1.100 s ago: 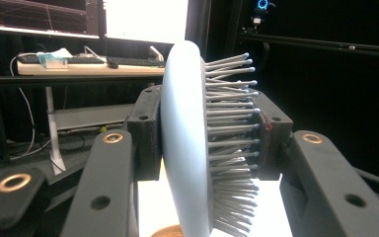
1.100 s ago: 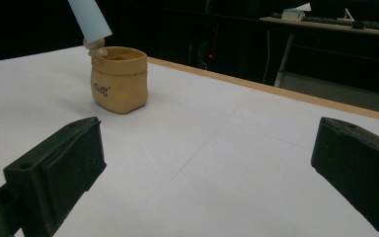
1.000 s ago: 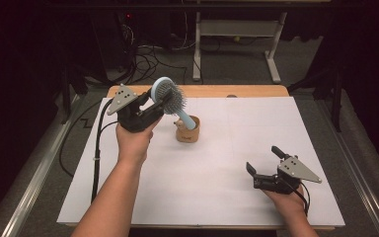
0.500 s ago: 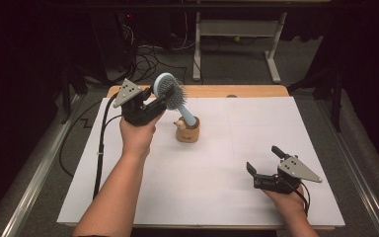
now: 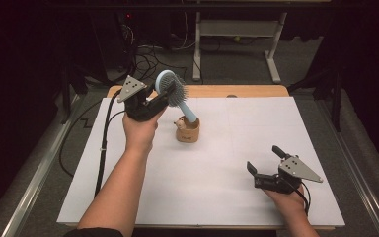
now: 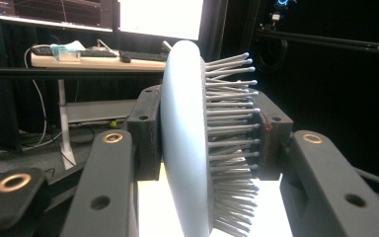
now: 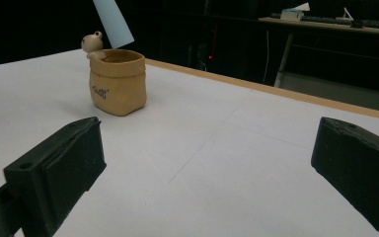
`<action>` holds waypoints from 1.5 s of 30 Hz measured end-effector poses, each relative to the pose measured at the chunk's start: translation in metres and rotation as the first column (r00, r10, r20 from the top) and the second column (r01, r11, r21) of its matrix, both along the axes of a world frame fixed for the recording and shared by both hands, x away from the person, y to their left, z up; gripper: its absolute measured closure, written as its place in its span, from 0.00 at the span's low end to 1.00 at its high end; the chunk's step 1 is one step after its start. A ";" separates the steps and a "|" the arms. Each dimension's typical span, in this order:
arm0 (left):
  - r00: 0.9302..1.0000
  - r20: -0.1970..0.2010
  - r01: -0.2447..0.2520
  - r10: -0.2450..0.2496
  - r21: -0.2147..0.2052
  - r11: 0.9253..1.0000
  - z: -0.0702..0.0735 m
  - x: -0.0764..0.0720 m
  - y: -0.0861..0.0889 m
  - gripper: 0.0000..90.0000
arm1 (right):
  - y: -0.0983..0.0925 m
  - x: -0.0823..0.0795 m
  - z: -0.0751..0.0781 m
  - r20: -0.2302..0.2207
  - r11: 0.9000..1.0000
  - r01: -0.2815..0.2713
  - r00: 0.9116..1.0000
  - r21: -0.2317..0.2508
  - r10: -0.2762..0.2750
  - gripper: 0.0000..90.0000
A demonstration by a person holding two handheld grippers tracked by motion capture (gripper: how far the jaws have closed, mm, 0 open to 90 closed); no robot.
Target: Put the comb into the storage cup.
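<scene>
A light-blue hairbrush [image 5: 174,94] with grey bristles leans with its handle inside a small tan sack-shaped pot [image 5: 187,130] that has a little bear figure on its rim. My left gripper [image 5: 164,96] is shut on the brush head, one jaw on its smooth back [image 6: 180,133] and one on the bristles. The pot [image 7: 117,81] stands on the white table cover, and the handle [image 7: 112,22] rises out of it. My right gripper [image 5: 263,165] rests open near the front right of the table, nothing between its jaws.
The white sheet [image 5: 227,163] covers the wooden table [image 5: 237,91]. Past the far edge are a white desk frame [image 5: 237,34], cables on the floor and a dark room. A black cable [image 5: 103,143] trails from my left gripper along the table's left side.
My left gripper, holding the brush head, has drifted slightly toward the far left and tilted the brush a bit more. The right gripper has stayed put.
</scene>
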State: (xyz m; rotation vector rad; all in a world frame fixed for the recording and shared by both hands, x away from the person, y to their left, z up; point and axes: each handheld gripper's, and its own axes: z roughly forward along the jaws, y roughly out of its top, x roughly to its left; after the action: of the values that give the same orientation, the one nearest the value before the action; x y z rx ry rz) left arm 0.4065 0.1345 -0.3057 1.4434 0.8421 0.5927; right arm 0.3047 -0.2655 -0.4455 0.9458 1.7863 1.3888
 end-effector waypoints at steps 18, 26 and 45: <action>1.000 -0.024 -0.012 0.013 0.033 0.999 -0.011 0.006 -0.009 0.63 | -0.001 0.000 0.000 0.001 1.000 0.000 1.000 0.003 0.000 0.00; 0.999 -0.037 -0.016 0.017 0.030 0.999 -0.016 0.008 -0.008 0.63 | -0.001 0.000 0.000 0.001 1.000 -0.001 1.000 0.003 0.001 0.00; 0.998 -0.066 -0.021 0.023 0.027 0.999 -0.030 0.015 -0.010 0.62 | 0.000 0.000 0.000 -0.001 1.000 -0.002 1.000 0.004 0.002 0.00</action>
State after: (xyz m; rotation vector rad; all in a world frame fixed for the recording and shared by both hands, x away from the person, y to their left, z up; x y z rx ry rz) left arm 0.4216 0.1246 -0.3357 1.4865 0.9064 0.5771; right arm 0.3047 -0.2658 -0.4459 0.9475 1.7866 1.3934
